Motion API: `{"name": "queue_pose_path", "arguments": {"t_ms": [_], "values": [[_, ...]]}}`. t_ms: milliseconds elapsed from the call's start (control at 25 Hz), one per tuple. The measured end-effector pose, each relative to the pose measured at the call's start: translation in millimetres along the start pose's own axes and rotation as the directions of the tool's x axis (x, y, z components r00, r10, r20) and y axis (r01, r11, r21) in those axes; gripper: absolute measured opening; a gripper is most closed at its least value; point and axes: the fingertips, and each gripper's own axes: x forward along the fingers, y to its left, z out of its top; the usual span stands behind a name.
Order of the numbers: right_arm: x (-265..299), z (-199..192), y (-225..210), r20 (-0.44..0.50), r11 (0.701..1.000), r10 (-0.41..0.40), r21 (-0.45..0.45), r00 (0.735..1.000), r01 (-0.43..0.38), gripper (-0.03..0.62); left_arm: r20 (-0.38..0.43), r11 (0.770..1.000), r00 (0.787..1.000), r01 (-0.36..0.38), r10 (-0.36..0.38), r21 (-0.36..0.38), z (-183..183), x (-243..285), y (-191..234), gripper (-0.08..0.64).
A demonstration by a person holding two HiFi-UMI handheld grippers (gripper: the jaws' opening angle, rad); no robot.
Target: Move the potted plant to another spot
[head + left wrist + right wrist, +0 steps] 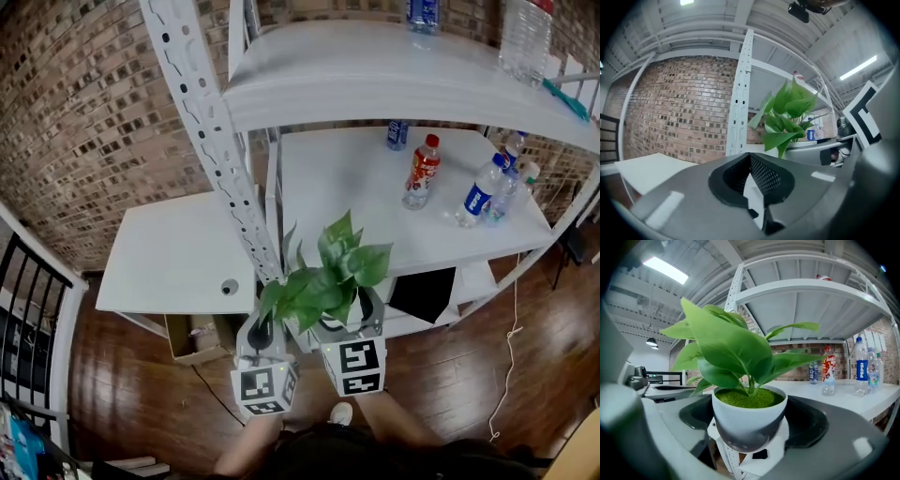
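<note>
Currently the right gripper (751, 446) clamps the smooth, likely light white round plant pot (747, 416) at 3 and 9 o'clock; left gripper (752, 187) closed, empty.

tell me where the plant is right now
Low centre in the head view, the plant sits in the right gripper, by the white post at the shelf's front edge, with the left gripper at its left.

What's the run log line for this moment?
right claw: shut on potted plant | left claw: shut, empty | plant: held in air before white shelf | placed: not yet
</note>
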Motion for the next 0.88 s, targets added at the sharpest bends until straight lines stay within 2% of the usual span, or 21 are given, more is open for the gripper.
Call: {"name": "queue_pose_path", "arguments": {"t_ms": [160,320,480,680,880], "values": [[0.2,2.0,34.3,0.009,0.999,0.05,0.003,0.999,-0.05,0.463,-0.03,0.996,0.996,-0.086,0.086,0.0,-8.8,-16.4,45.9,0.015],[8.6,12.0,85.1,0.022,0.992,0.124,-0.017,0.992,-0.124,0.463,-0.05,0.984,0.983,-0.178,0.178,-0.004,-12.7,-35.5,101.3,0.015],[25.5,24.5,146.5,0.04,0.983,0.181,-0.034,0.983,-0.18,0.463,-0.053,0.974,0.973,-0.225,0.226,0.022,-14.2,-51.5,160.8,0.015],[66.9,33.1,196.8,0.037,0.979,0.202,-0.027,0.979,-0.201,0.463,-0.037,0.979,0.978,-0.205,0.205,0.023,4.2,-53.6,212.0,0.015],[114.6,33.8,238.4,0.027,0.985,0.17,-0.034,0.985,-0.169,0.463,-0.003,0.993,0.993,-0.121,0.121,0.007,17.7,-53.6,257.7,0.015]]}}
